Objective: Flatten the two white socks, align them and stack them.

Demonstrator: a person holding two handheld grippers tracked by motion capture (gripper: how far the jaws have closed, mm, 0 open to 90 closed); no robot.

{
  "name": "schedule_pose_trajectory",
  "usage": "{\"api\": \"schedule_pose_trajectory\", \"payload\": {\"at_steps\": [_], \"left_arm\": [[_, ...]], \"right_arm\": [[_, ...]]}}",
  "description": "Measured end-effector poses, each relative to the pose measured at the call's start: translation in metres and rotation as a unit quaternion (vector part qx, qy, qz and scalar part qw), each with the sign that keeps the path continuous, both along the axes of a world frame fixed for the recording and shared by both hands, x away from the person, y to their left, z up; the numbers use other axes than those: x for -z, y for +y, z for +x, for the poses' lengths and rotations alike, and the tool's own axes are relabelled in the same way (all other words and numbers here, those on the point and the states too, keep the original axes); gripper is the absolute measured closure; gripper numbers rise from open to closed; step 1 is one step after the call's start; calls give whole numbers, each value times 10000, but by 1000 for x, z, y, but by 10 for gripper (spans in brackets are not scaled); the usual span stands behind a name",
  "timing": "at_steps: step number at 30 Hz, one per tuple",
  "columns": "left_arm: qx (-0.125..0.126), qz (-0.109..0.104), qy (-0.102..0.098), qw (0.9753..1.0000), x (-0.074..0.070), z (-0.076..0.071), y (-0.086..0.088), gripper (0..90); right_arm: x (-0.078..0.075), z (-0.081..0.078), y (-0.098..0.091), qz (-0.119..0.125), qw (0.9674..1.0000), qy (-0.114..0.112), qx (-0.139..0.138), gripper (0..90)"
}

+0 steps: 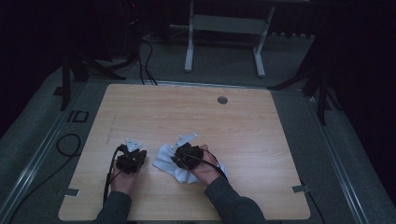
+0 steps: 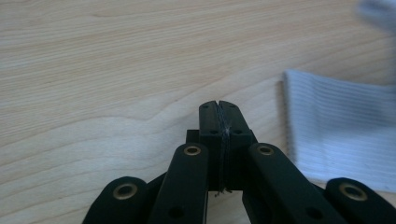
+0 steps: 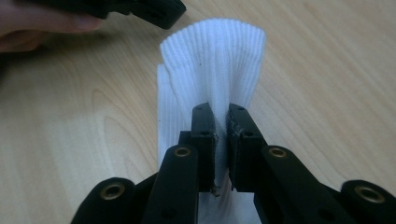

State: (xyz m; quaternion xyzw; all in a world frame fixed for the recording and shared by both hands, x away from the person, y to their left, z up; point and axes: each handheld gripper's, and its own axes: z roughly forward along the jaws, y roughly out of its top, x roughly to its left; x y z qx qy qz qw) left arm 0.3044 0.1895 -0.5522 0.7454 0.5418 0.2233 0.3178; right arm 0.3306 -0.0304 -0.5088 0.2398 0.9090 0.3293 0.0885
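Right gripper (image 3: 221, 123), jaws pinched on a raised fold of white ribbed cloth (image 3: 215, 60) lying near the front edge of the wooden table (image 1: 243, 121); left gripper (image 2: 219, 121), jaws closed empty, just beside the cloth.

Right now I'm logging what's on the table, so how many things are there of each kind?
White ribbed cloth: 1, pinched in the right gripper.
Black grippers: 2, the right one and the left gripper, shut on nothing beside the cloth.
Wooden table: 1.
Total: 4.
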Motion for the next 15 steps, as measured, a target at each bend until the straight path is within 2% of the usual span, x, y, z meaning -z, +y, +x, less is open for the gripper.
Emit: {"api": "schedule_pose_trajectory", "payload": {"at_steps": [1,5,8,9,10,11,12,15], "left_arm": [[19,7,-2,10000,0,-1,-1,891],[77,19,1,10000,0,-2,-3,890],[88,15,-7,10000,-1,-3,-4,890],[110,16,-9,9999,-1,-3,-4,890],[110,16,-9,9999,-1,-3,-4,891],[135,0,-24,9999,-2,-5,-6,890],[135,0,-24,9999,-2,-5,-6,890],[232,-32,-111,9997,-6,-8,-11,891]], "right_arm": [[5,1,4,-24,9999,92,40,821],[14,1,10,-97,9997,194,72,817],[17,1,12,-157,9996,187,106,809],[20,1,14,-133,9995,265,106,749],[20,1,14,-133,9995,265,106,749],[20,1,14,-93,9996,250,115,683],[20,1,14,-93,9996,250,115,683],[13,0,8,40,9997,108,236,594]]}}
